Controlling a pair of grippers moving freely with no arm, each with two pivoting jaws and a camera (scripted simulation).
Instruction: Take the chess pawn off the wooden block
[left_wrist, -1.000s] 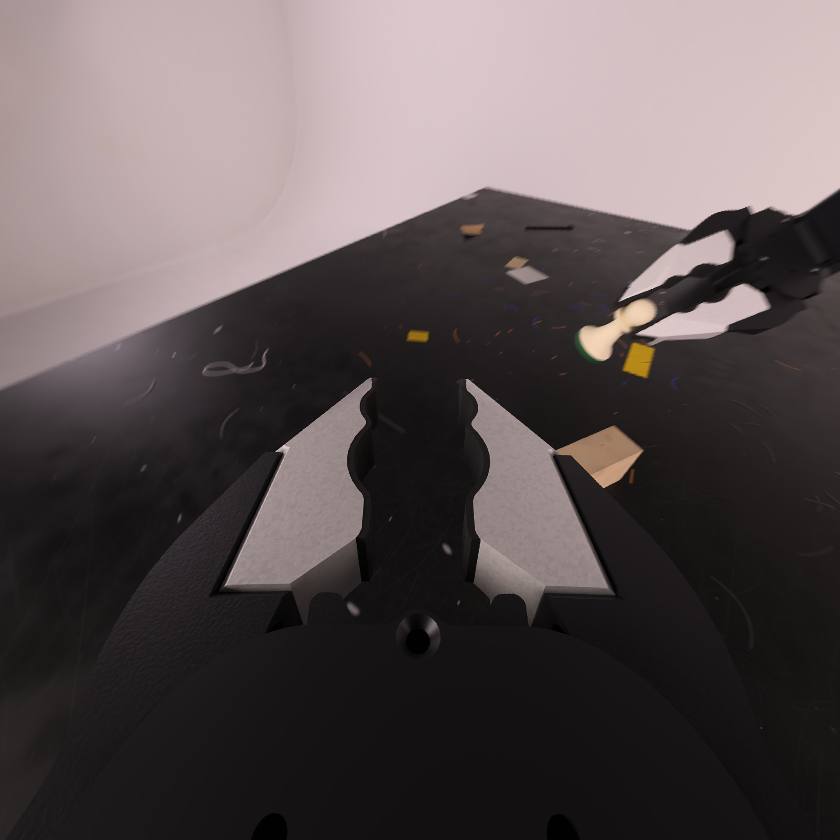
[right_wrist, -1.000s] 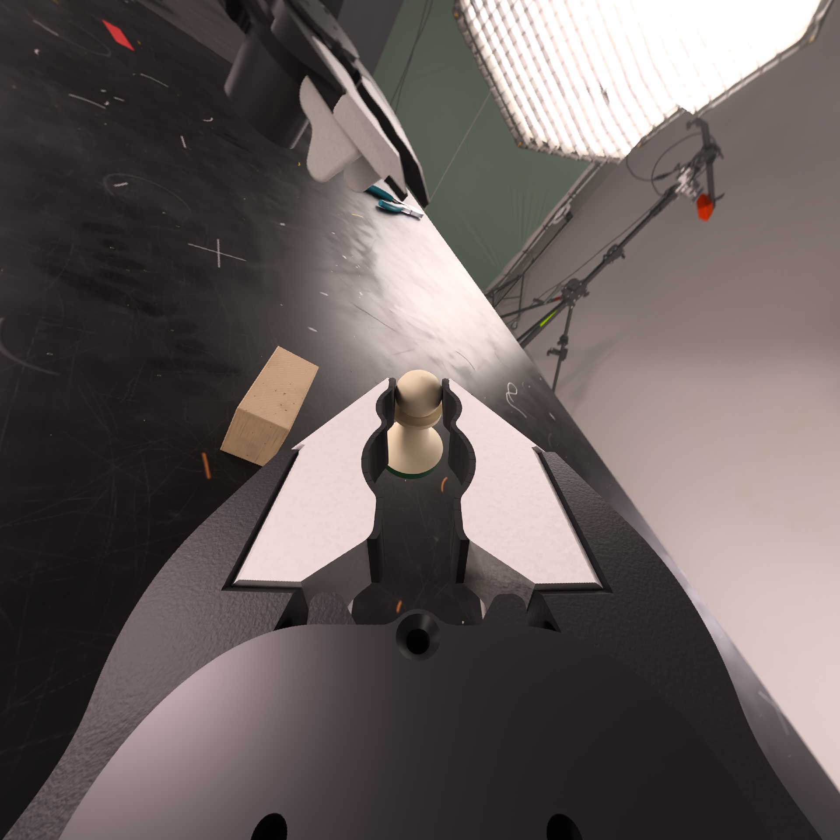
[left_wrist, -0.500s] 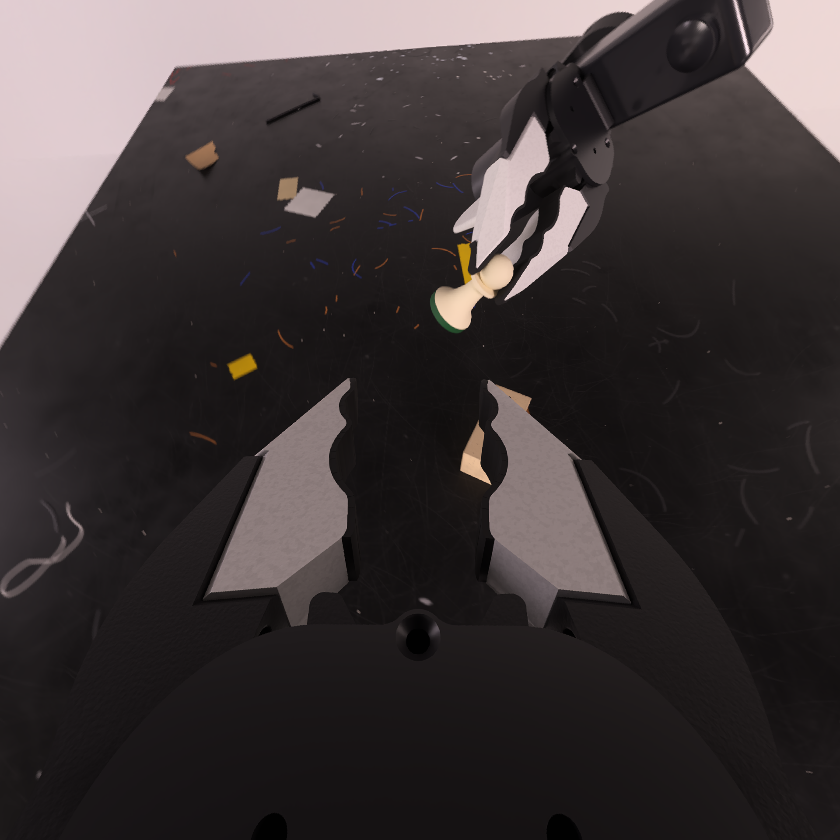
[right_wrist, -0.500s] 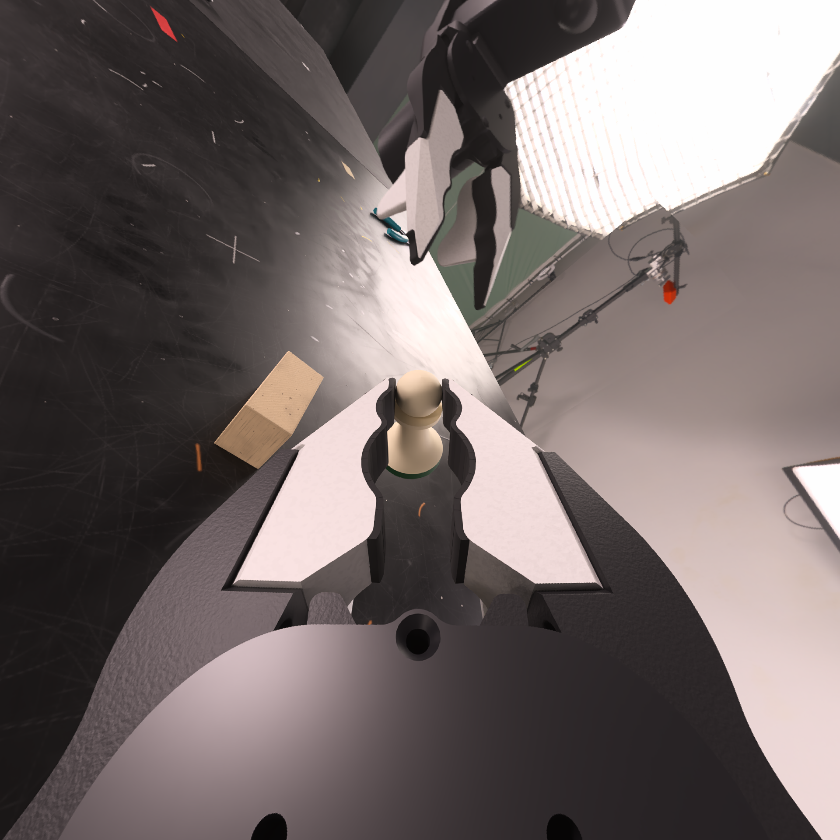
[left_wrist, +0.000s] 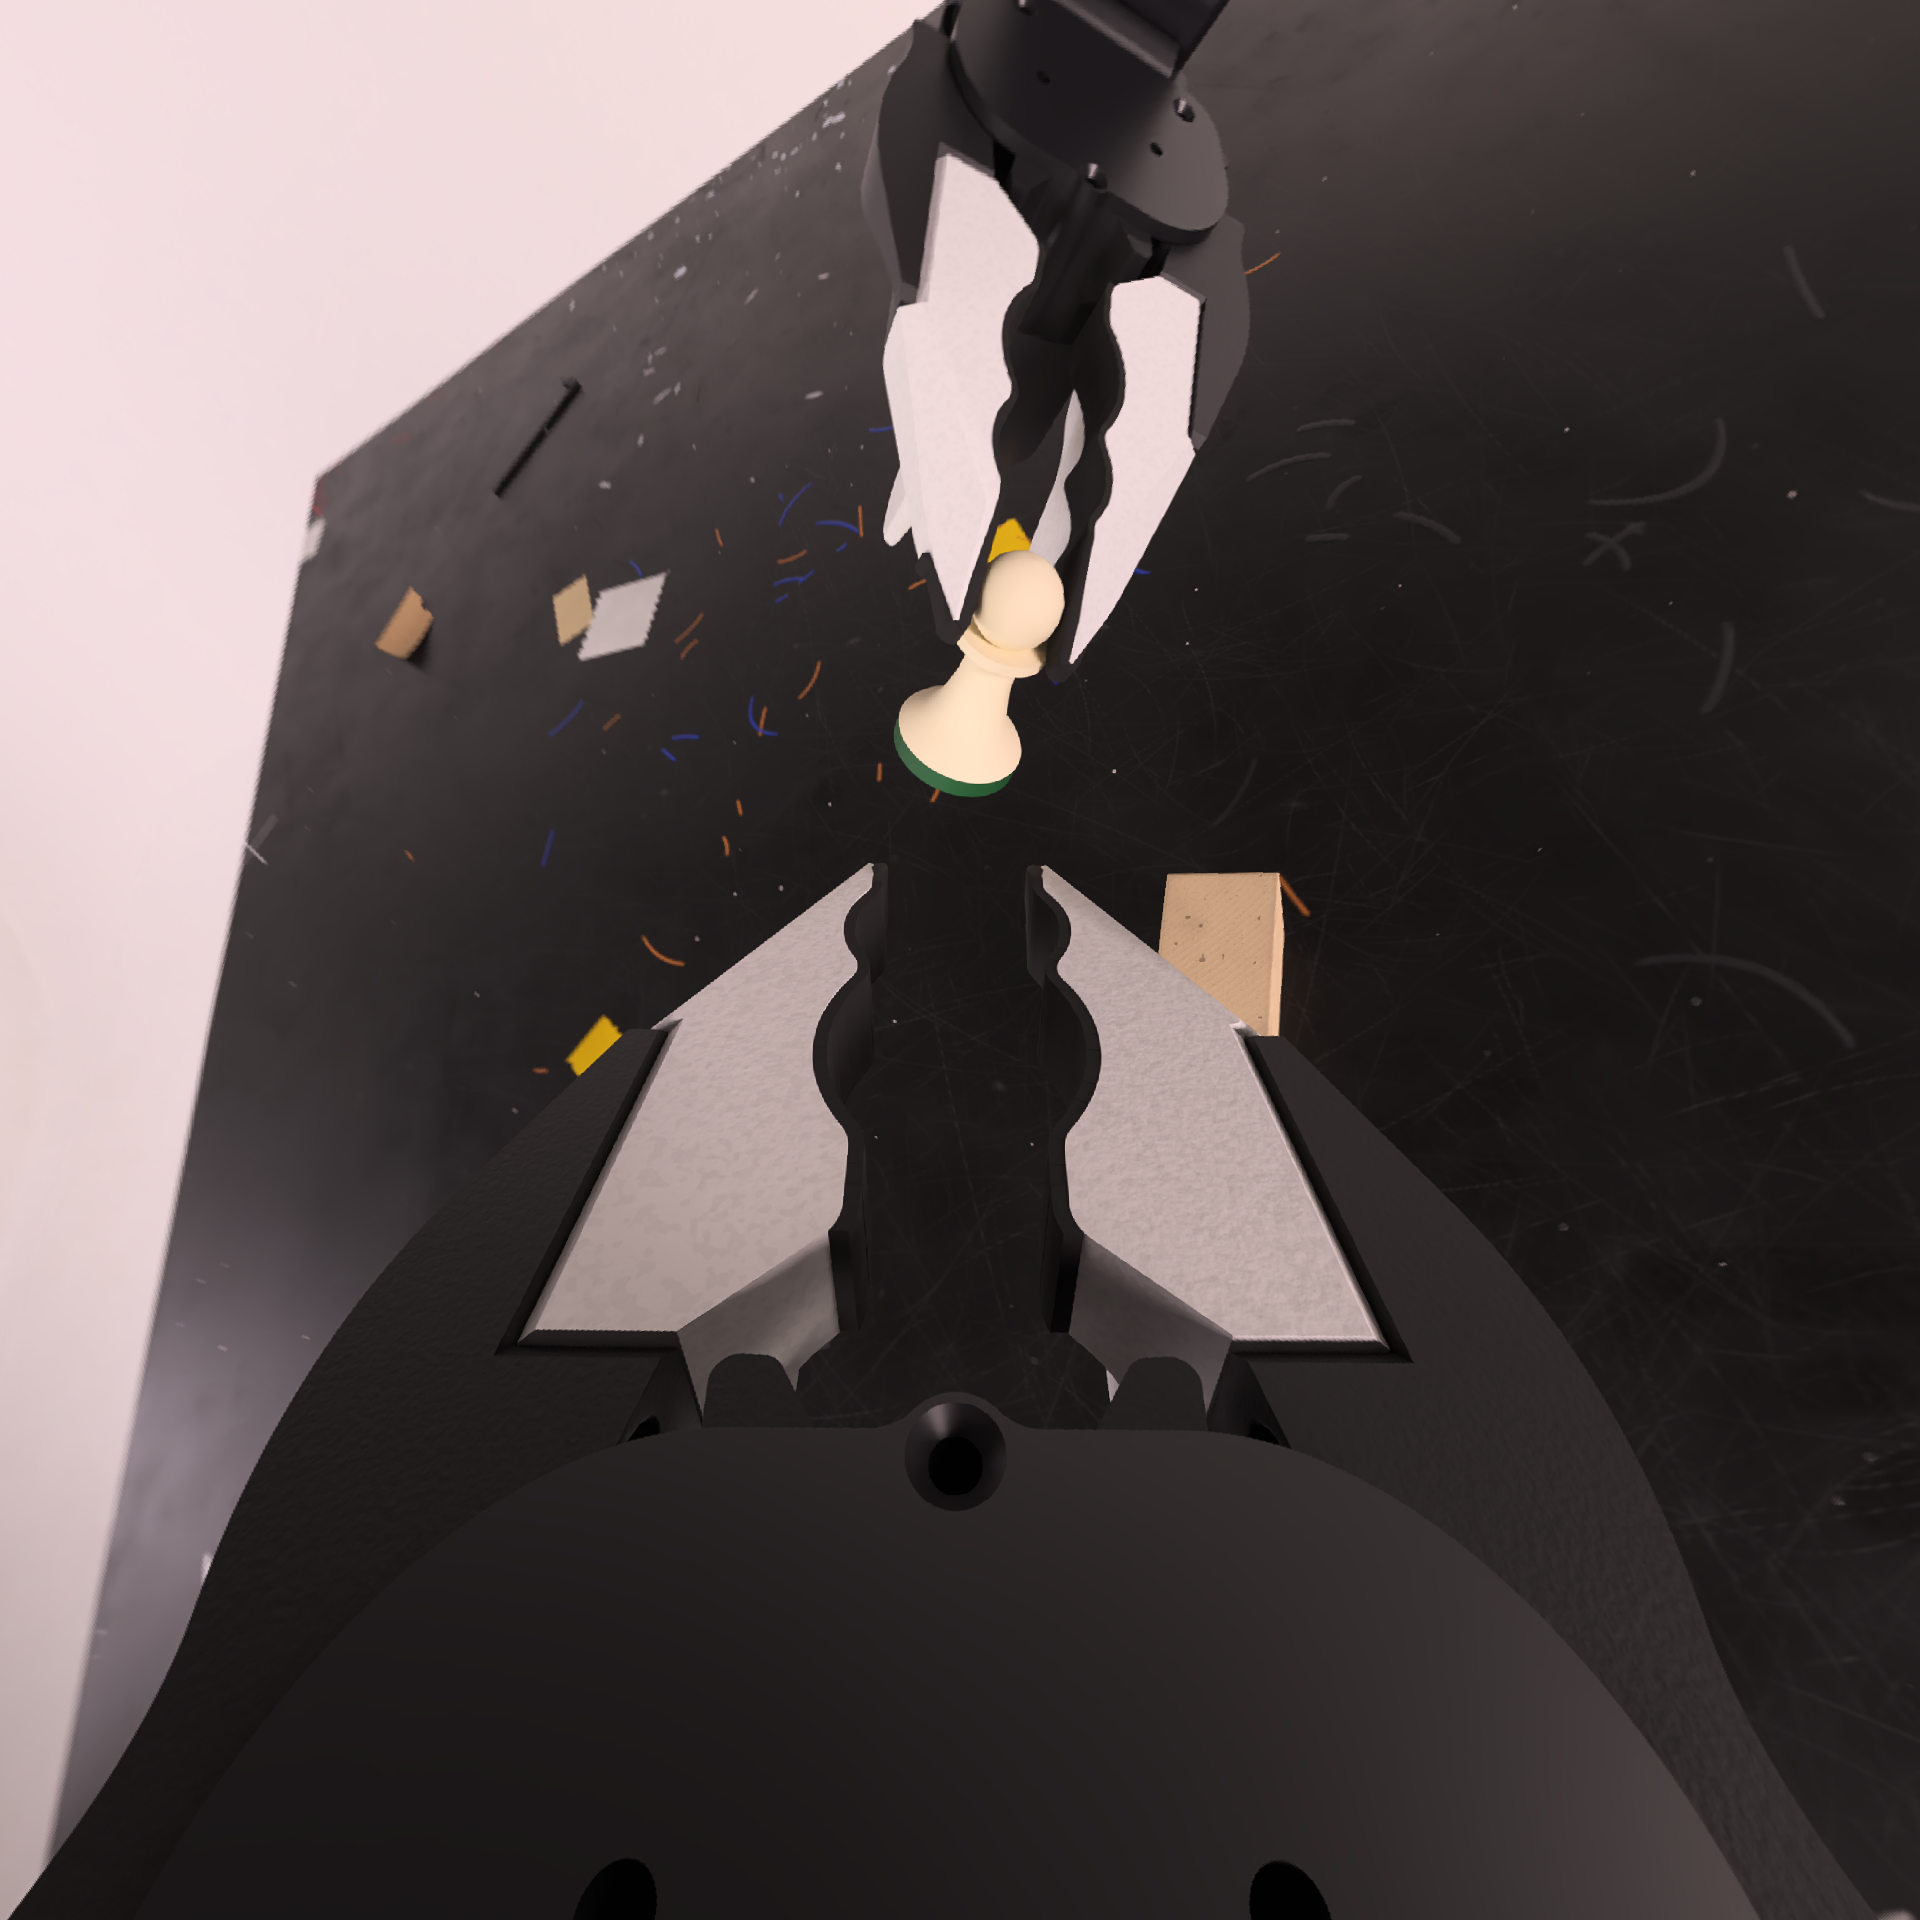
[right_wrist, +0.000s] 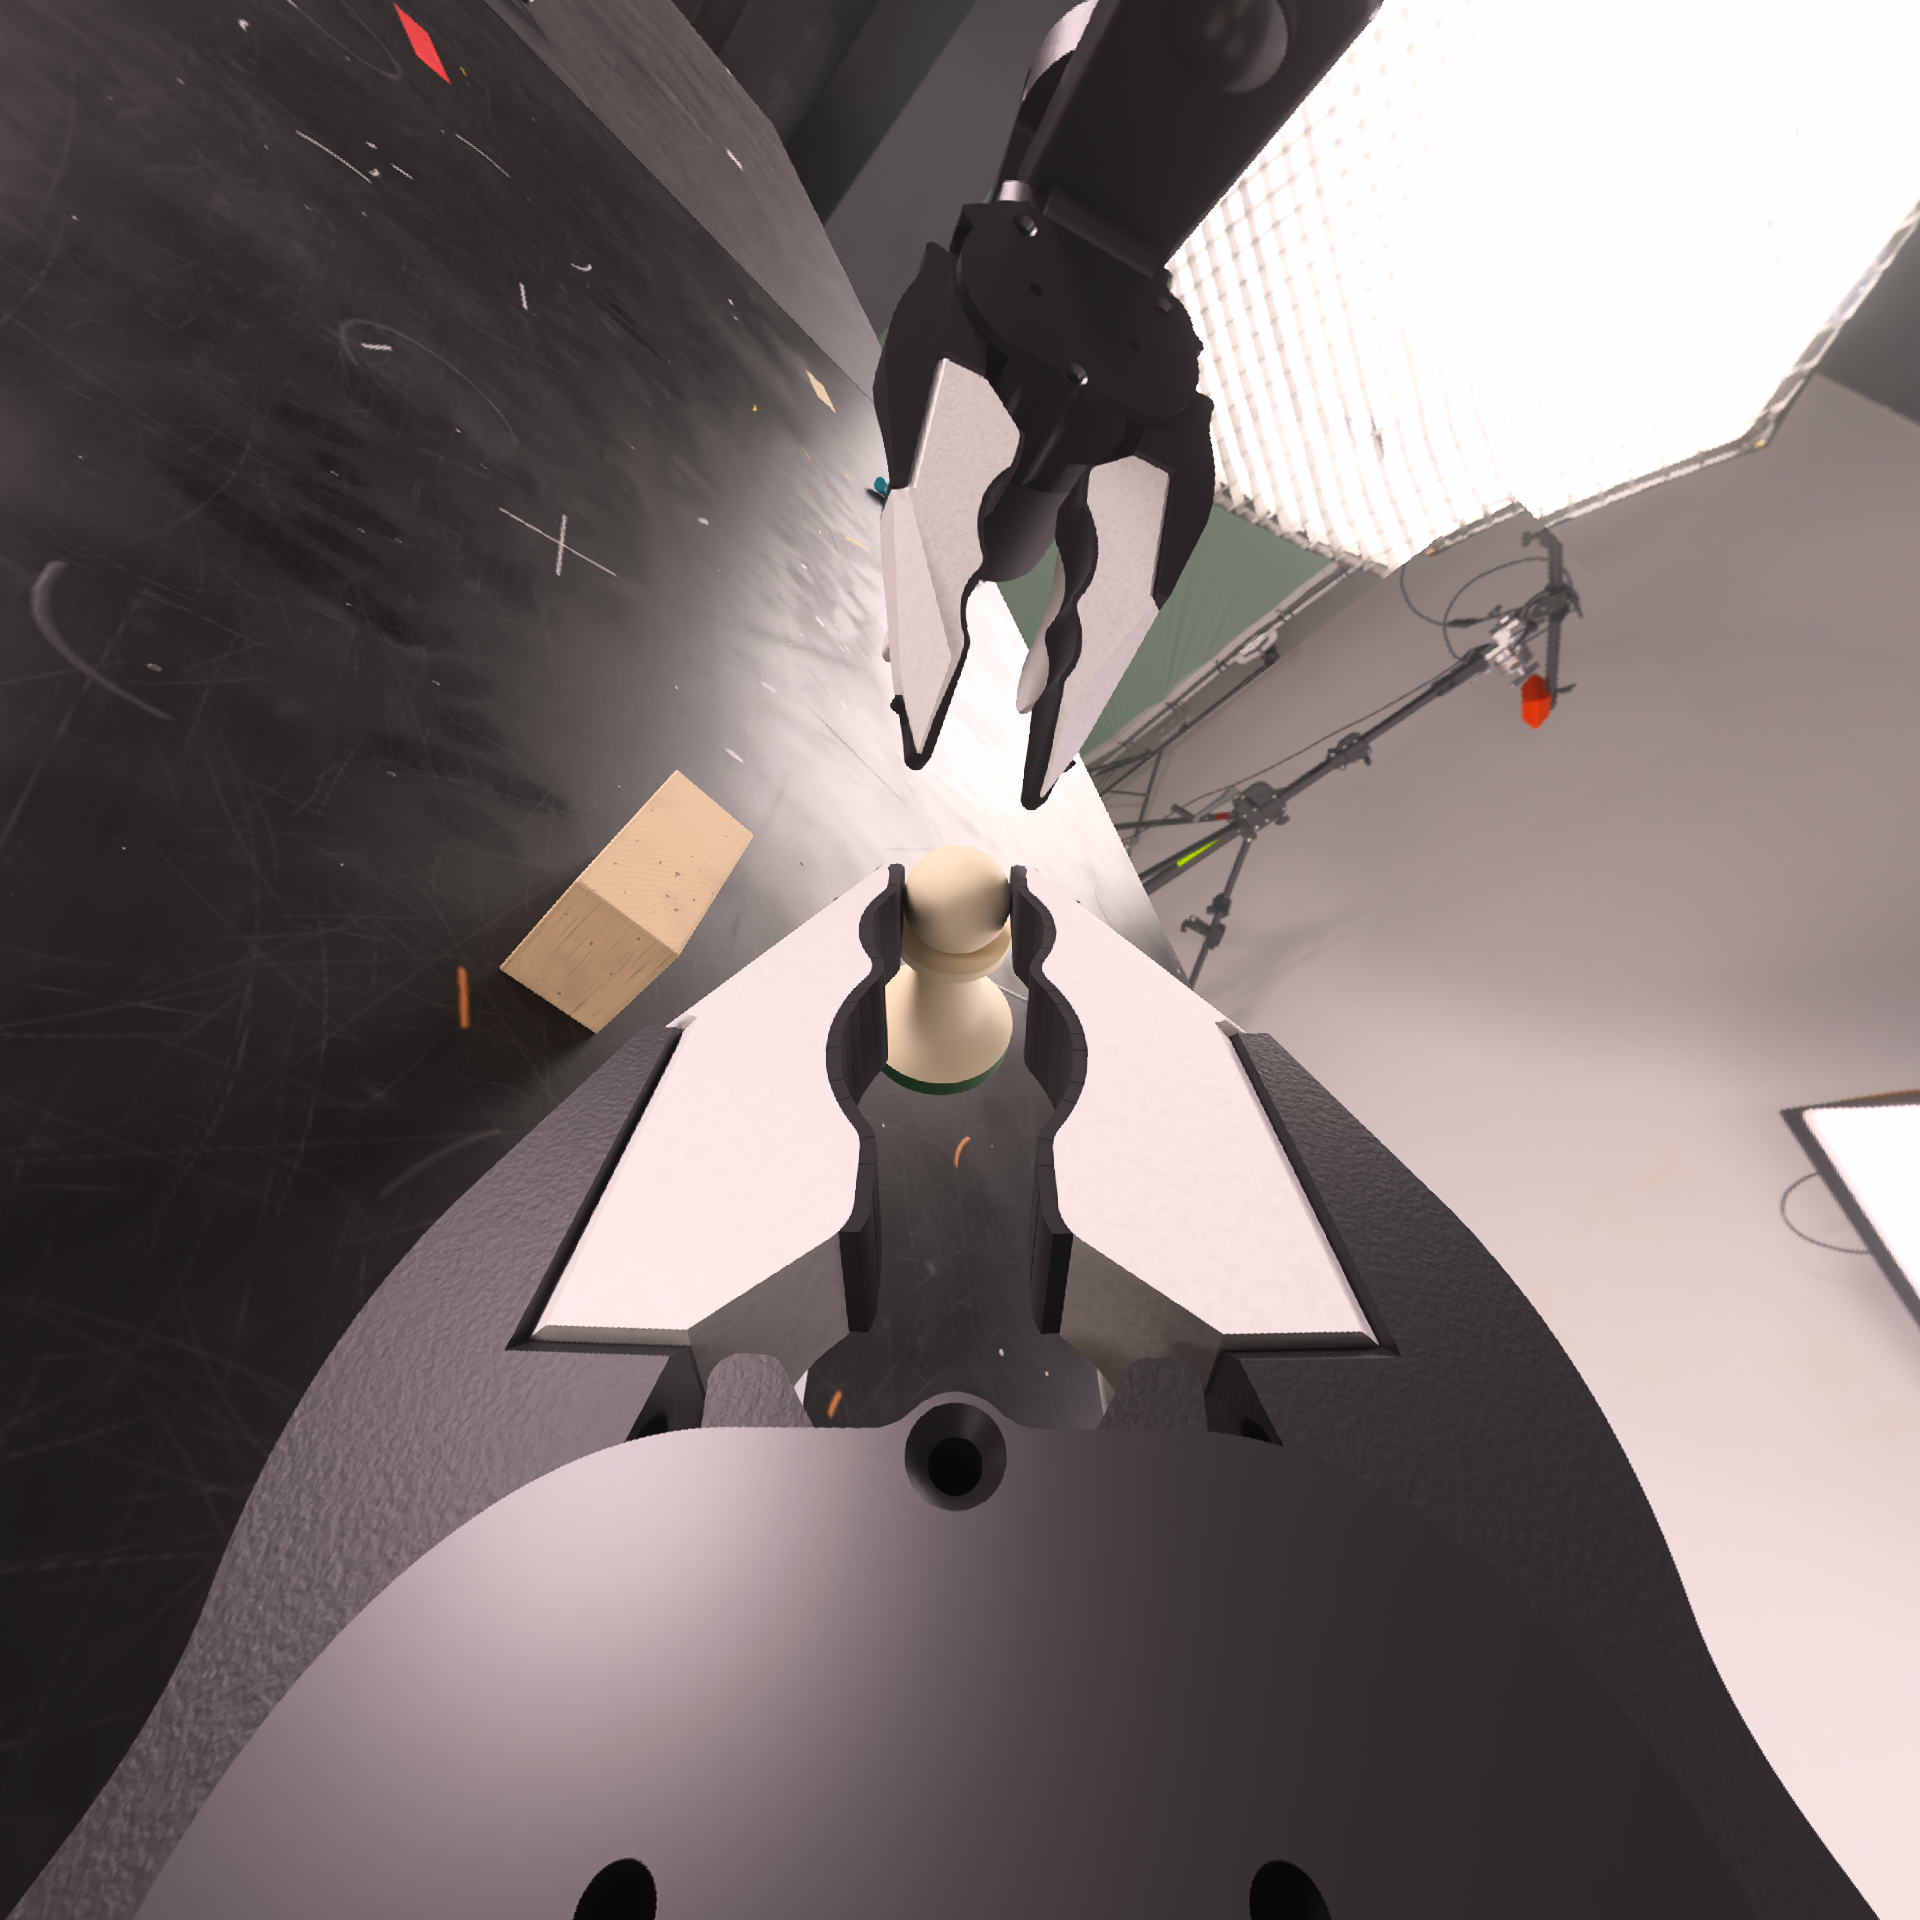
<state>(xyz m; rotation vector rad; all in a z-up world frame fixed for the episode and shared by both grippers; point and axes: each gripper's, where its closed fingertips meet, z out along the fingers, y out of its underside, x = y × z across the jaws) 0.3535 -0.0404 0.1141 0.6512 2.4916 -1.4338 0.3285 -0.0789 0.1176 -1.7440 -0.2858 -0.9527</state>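
Cream chess pawn (right_wrist: 951, 977) in right tool (right_wrist: 954, 883), airborne

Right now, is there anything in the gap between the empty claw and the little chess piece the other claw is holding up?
Nothing visible. The right gripper holds the chess pawn by its head, in the air above the table. The left gripper is open, facing it across an empty gap. The wooden block lies on the table, off to the side.

Bright softbox (right_wrist: 1621, 208) glares off the dark table (right_wrist: 852, 665).
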